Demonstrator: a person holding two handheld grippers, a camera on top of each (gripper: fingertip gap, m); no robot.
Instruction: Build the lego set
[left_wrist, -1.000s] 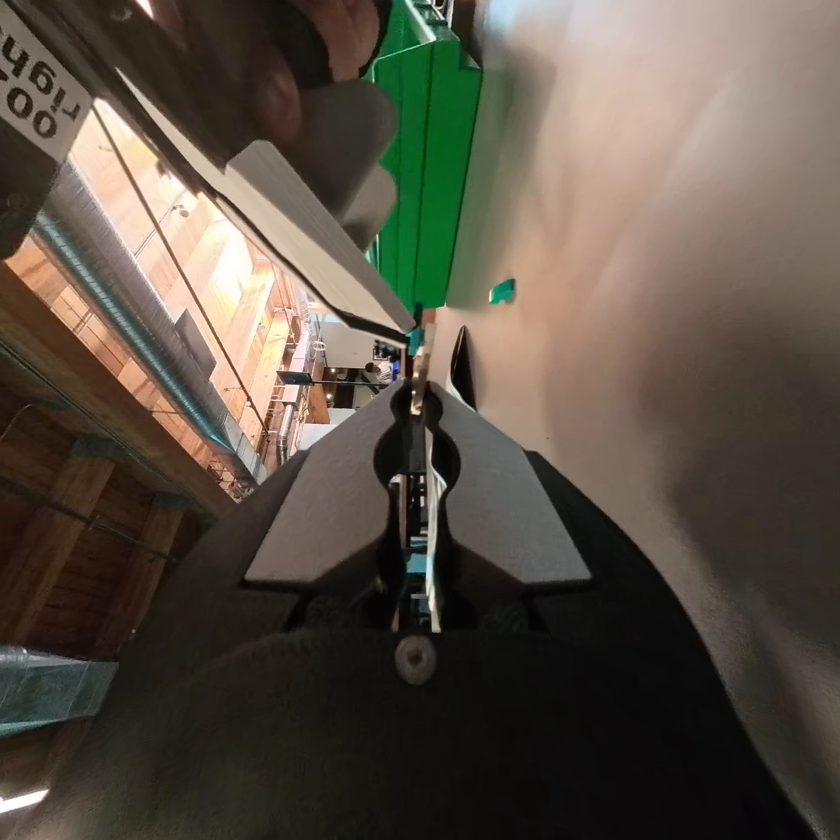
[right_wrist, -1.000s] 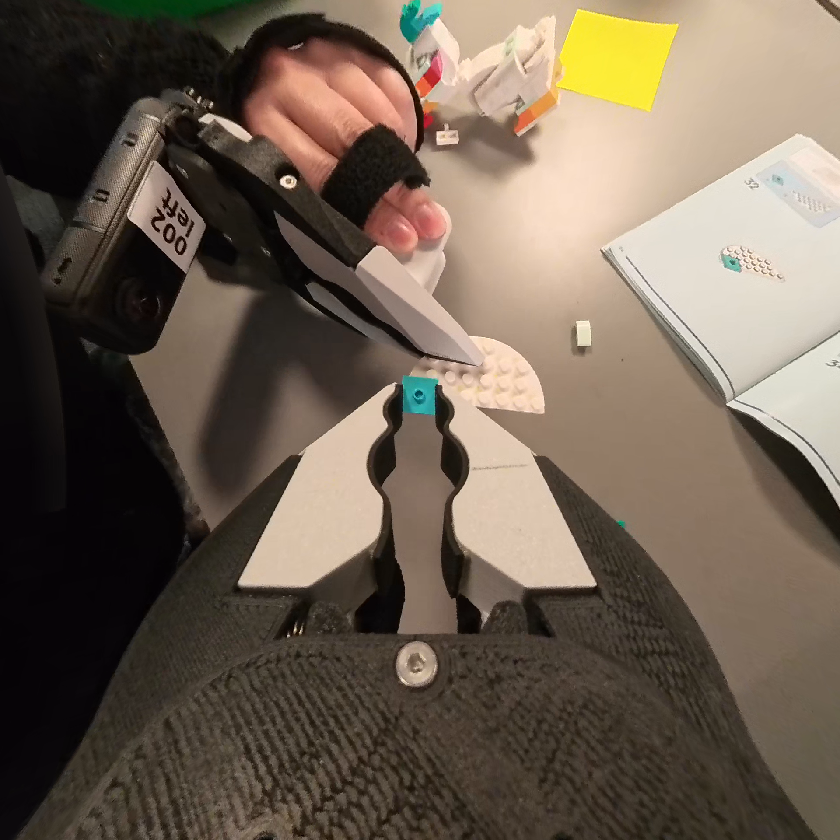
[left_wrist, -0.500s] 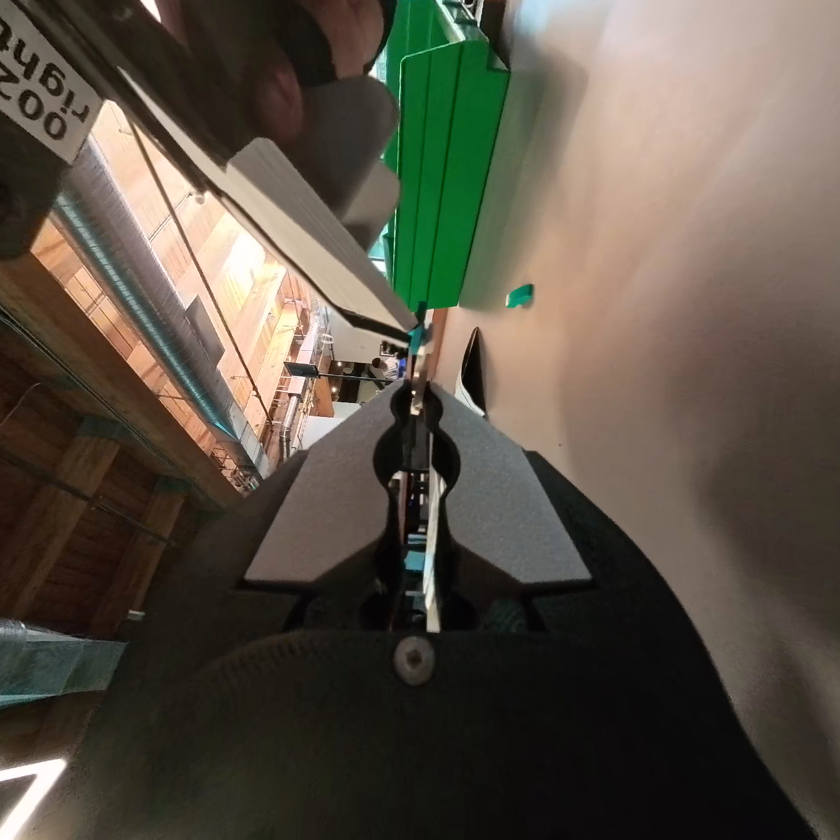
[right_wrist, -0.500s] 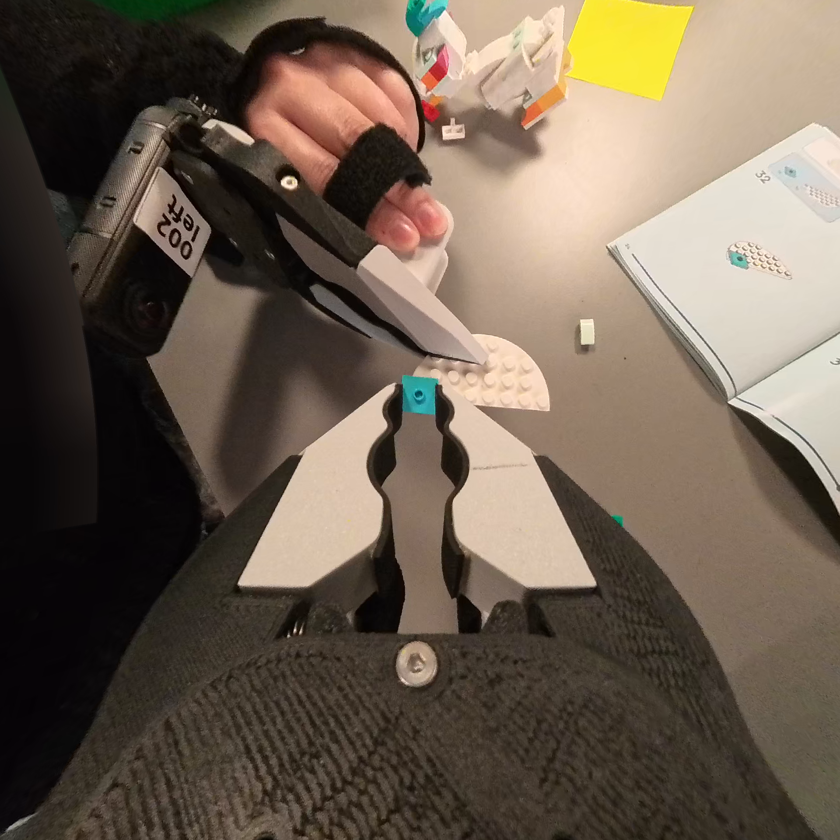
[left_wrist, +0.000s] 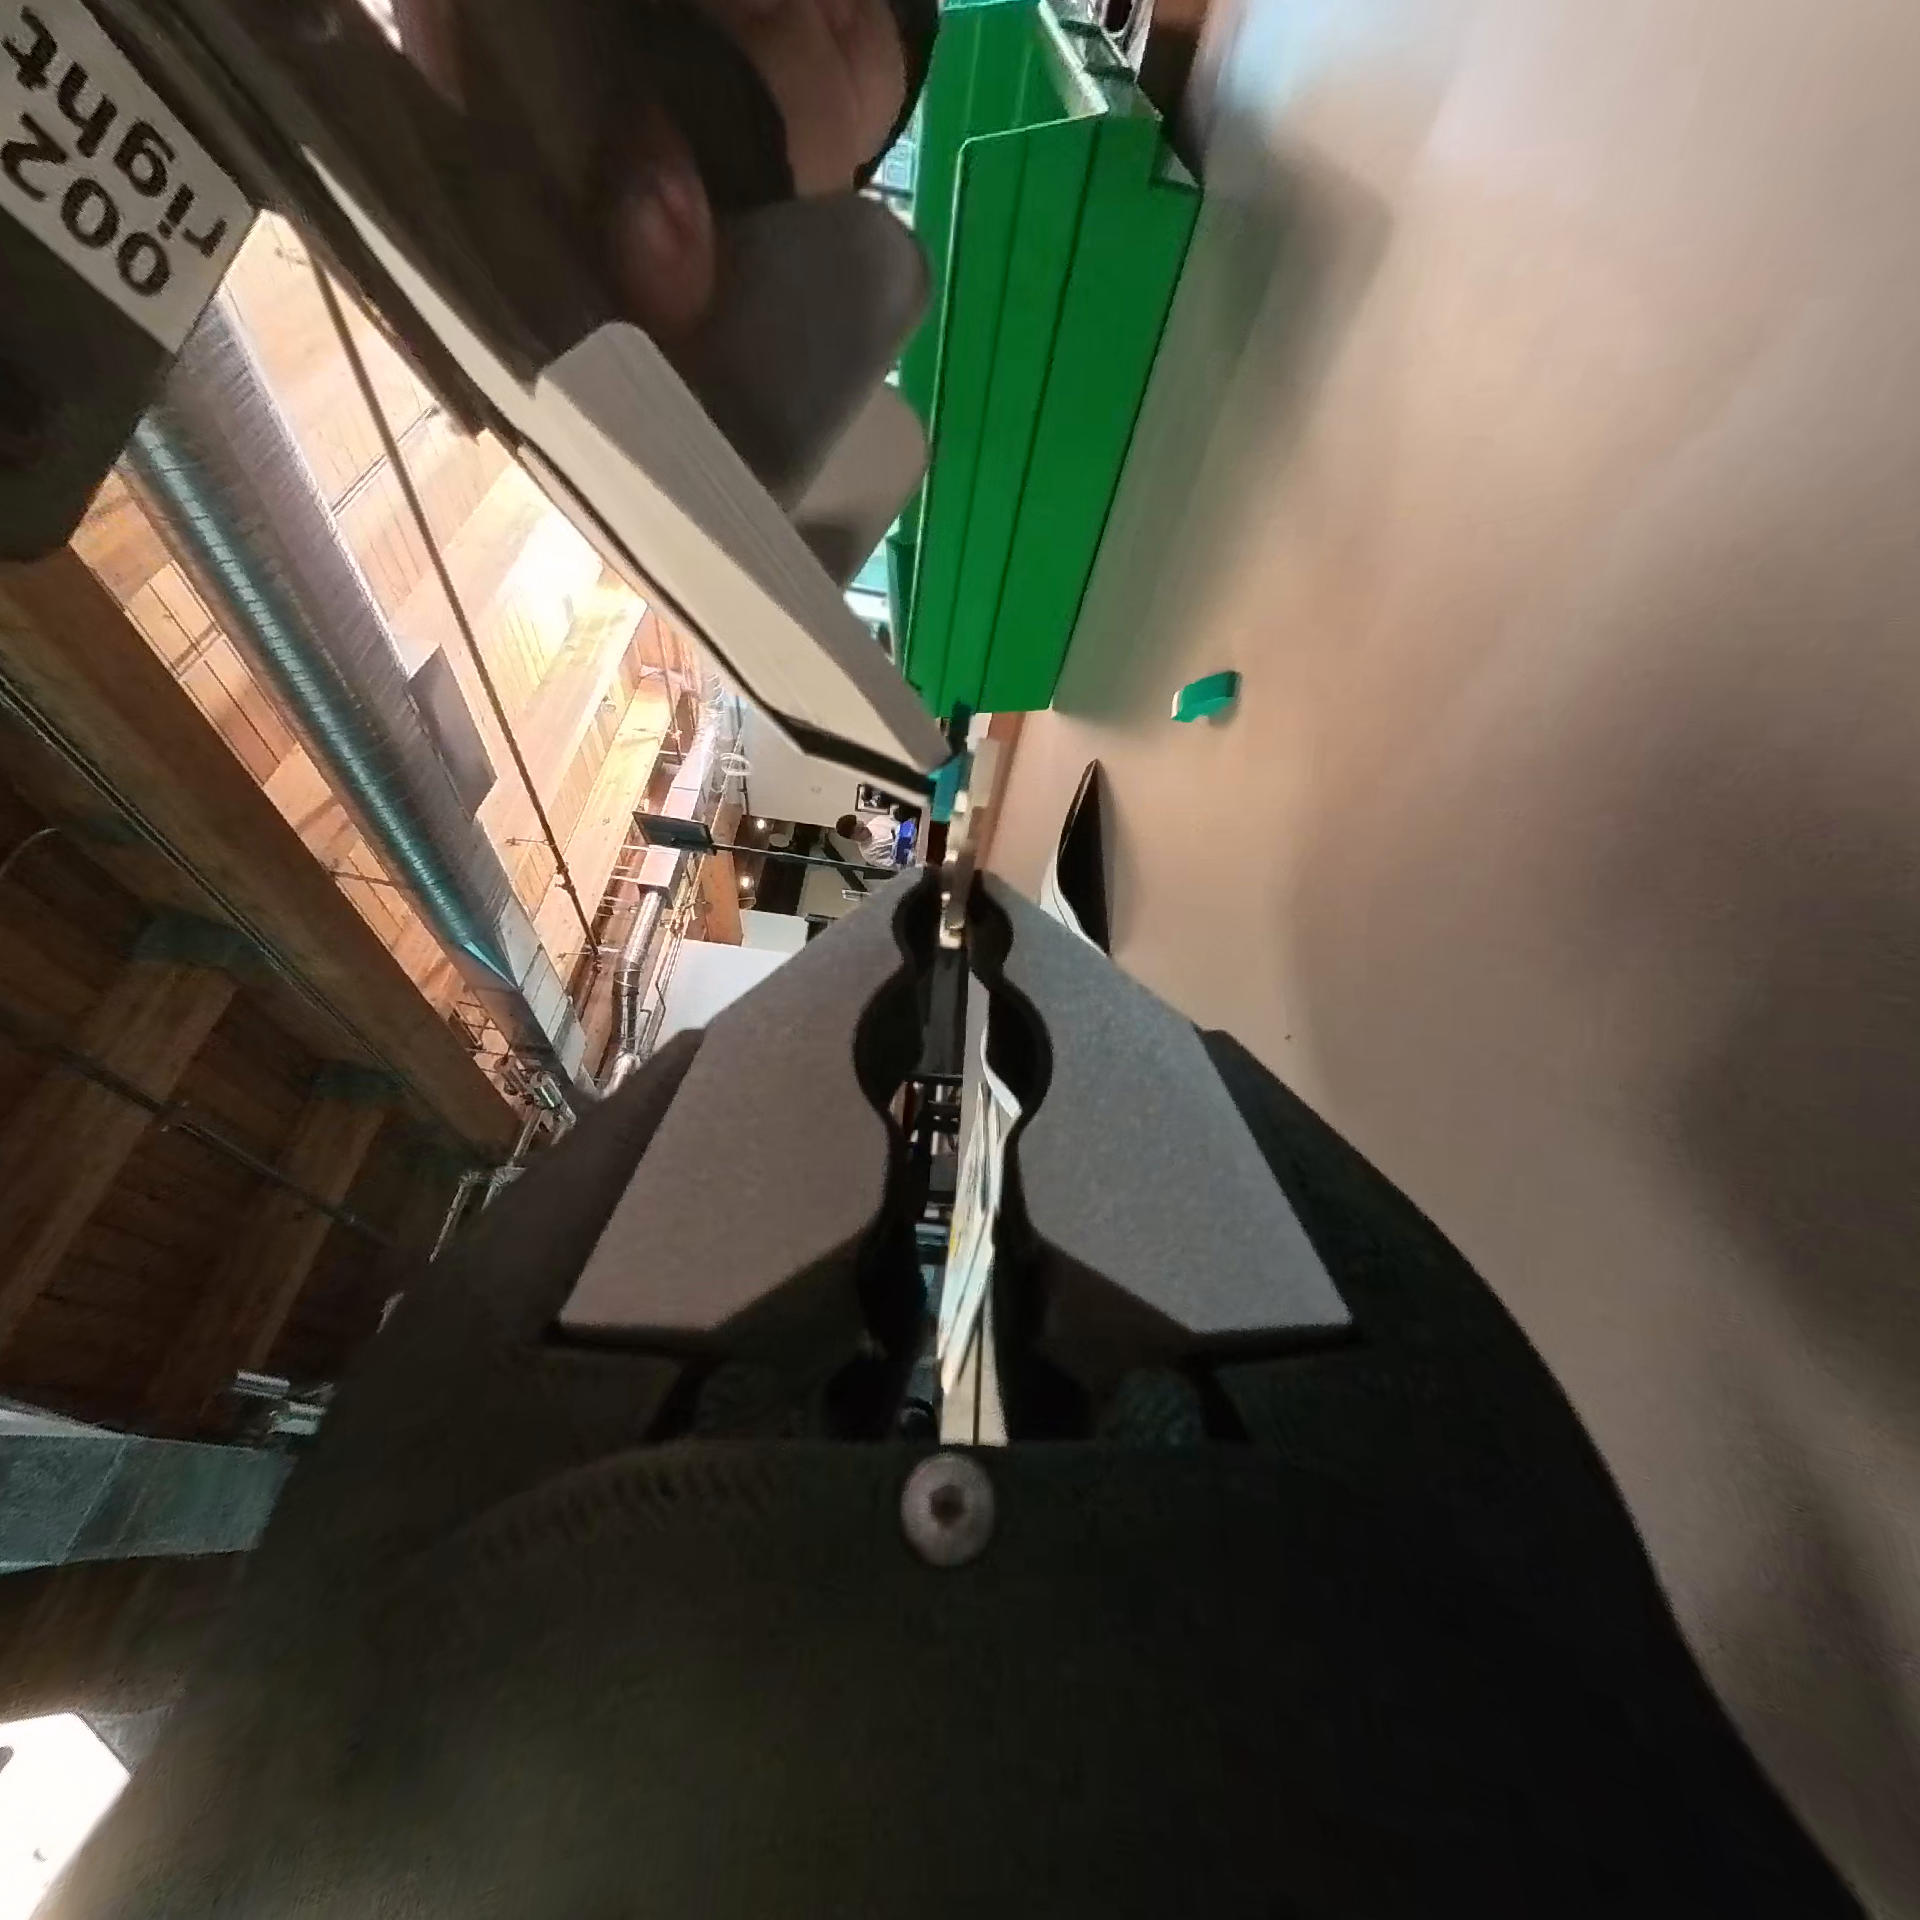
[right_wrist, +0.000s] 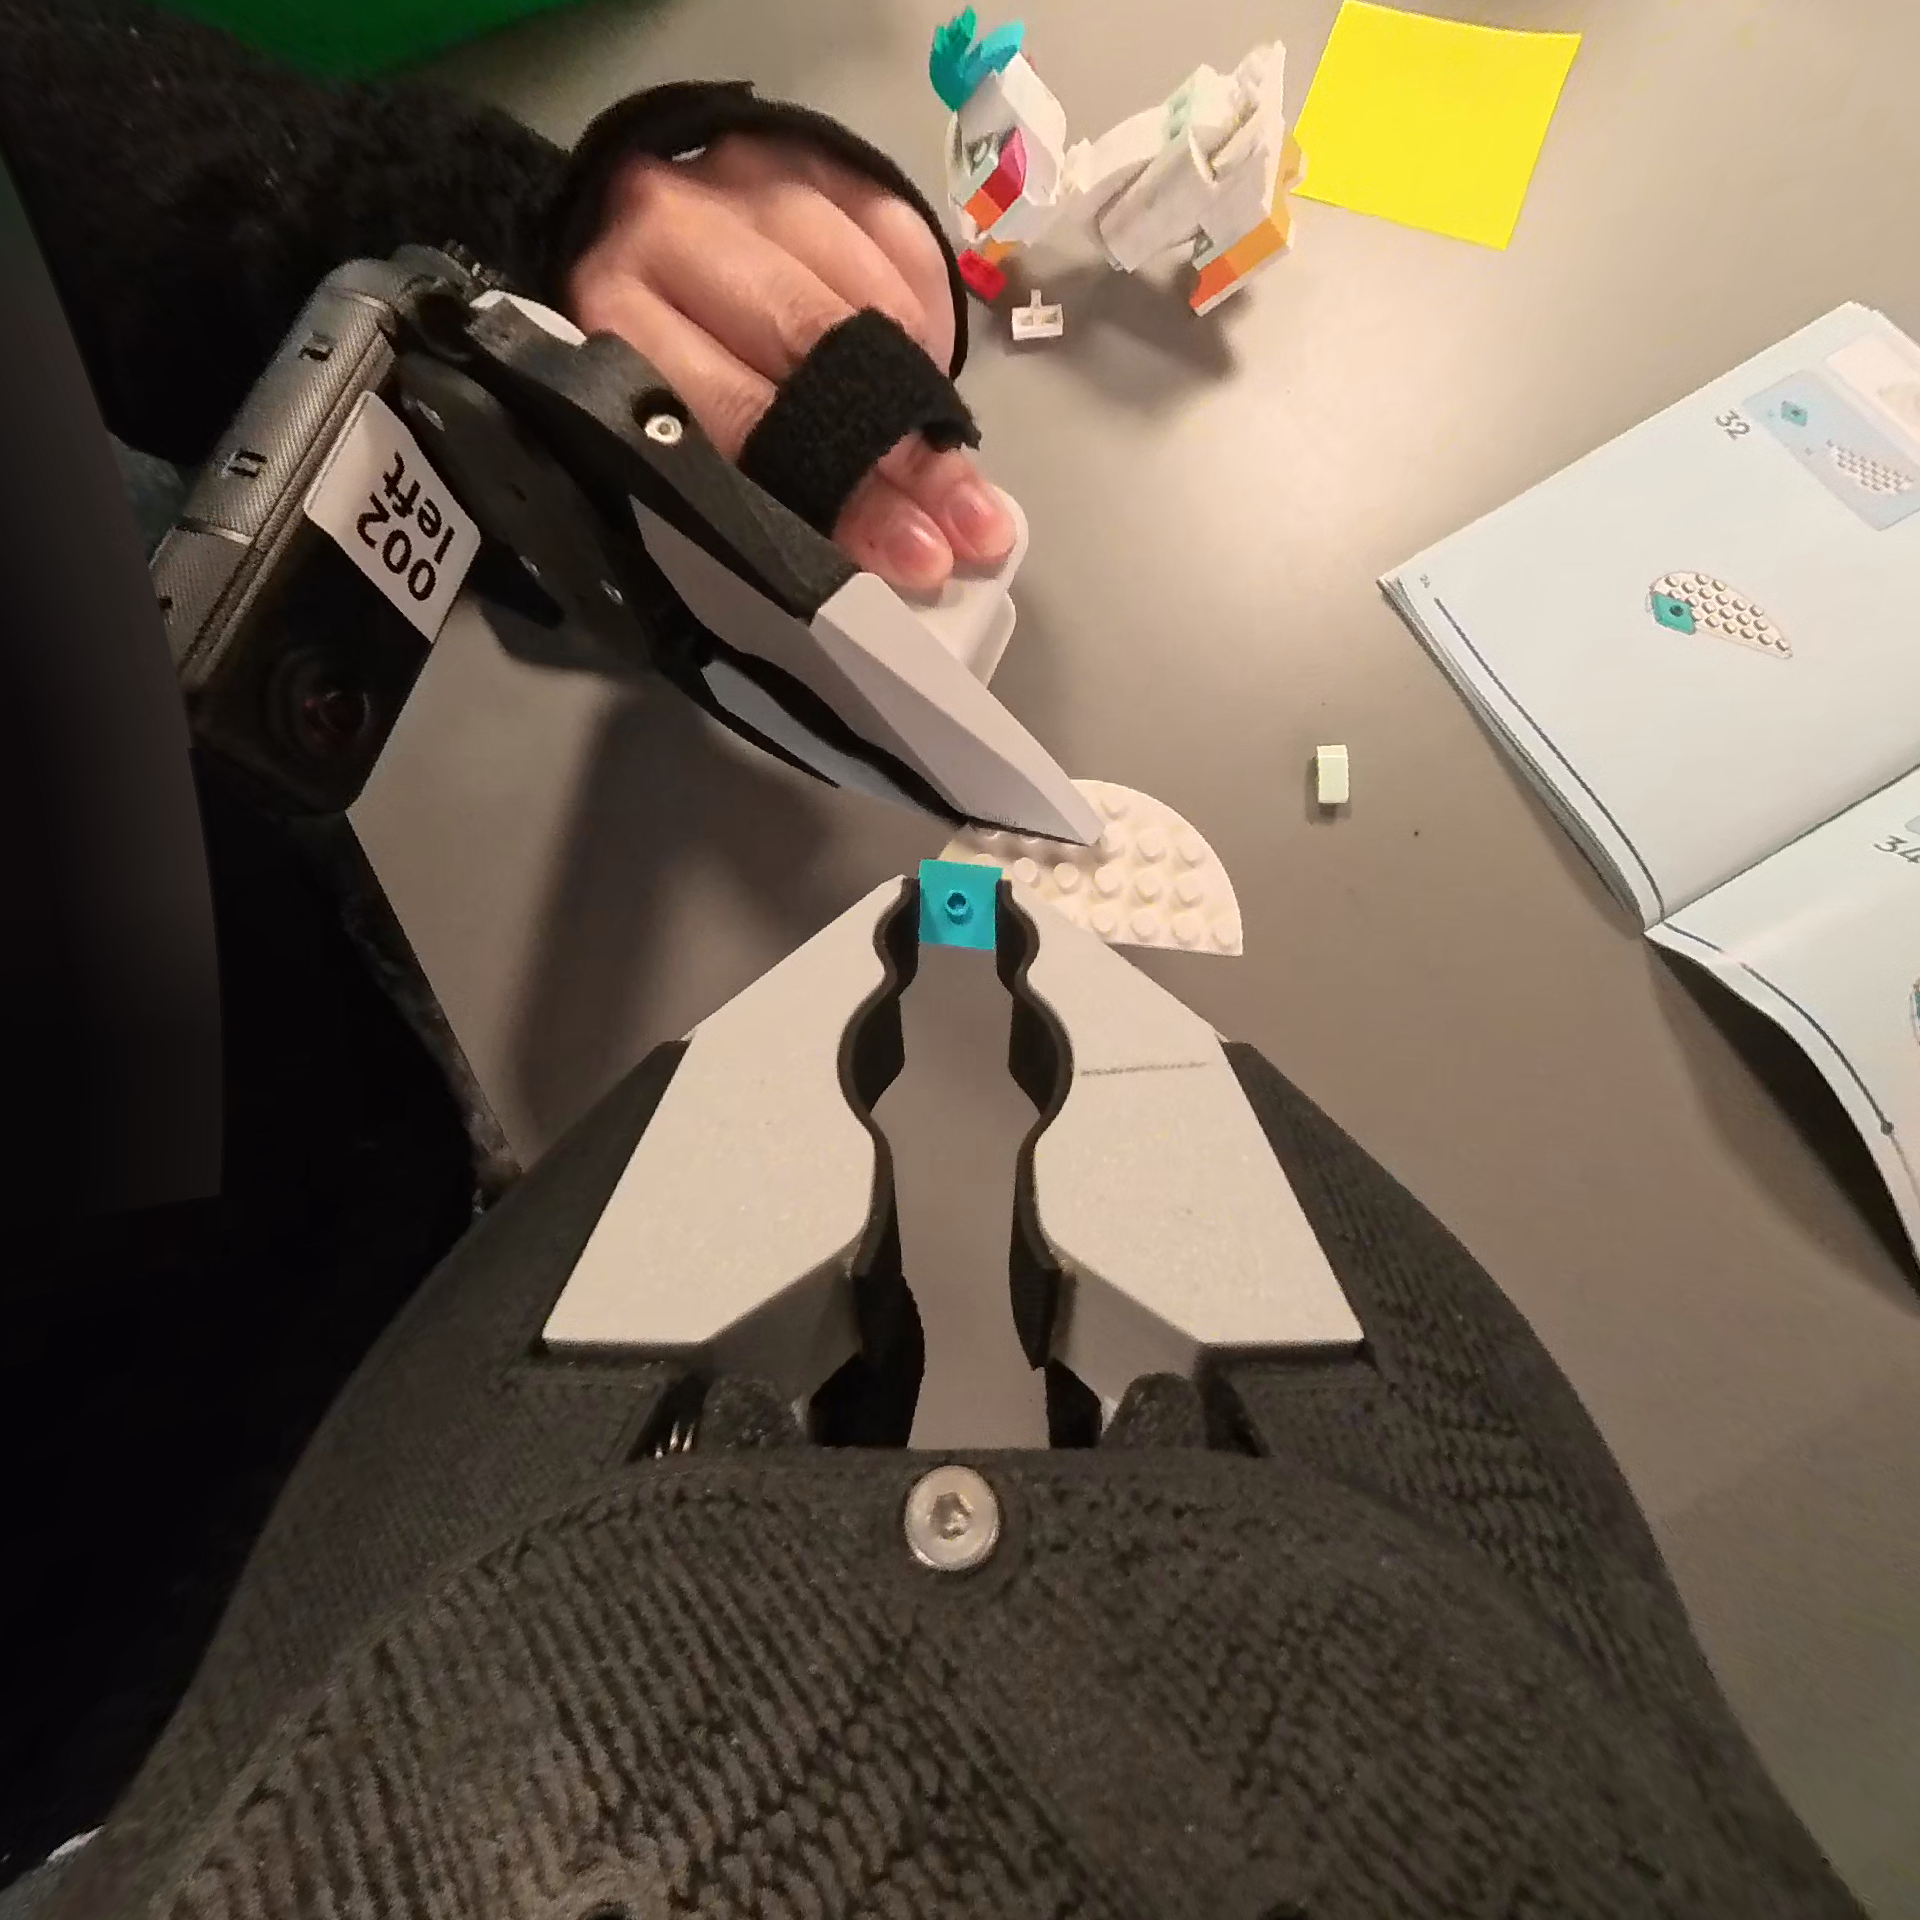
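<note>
Right gripper (right_wrist: 957, 906): pinching teal stud piece (right_wrist: 957, 917). Left gripper (left_wrist: 954, 904): pinching white rounded plate (right_wrist: 1127, 888) edgewise above grey worktop (right_wrist: 1403, 1091).

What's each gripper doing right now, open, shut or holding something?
Left gripper: shut on the white plate, gripping its edge.
Right gripper: shut on the small teal tile.
</note>
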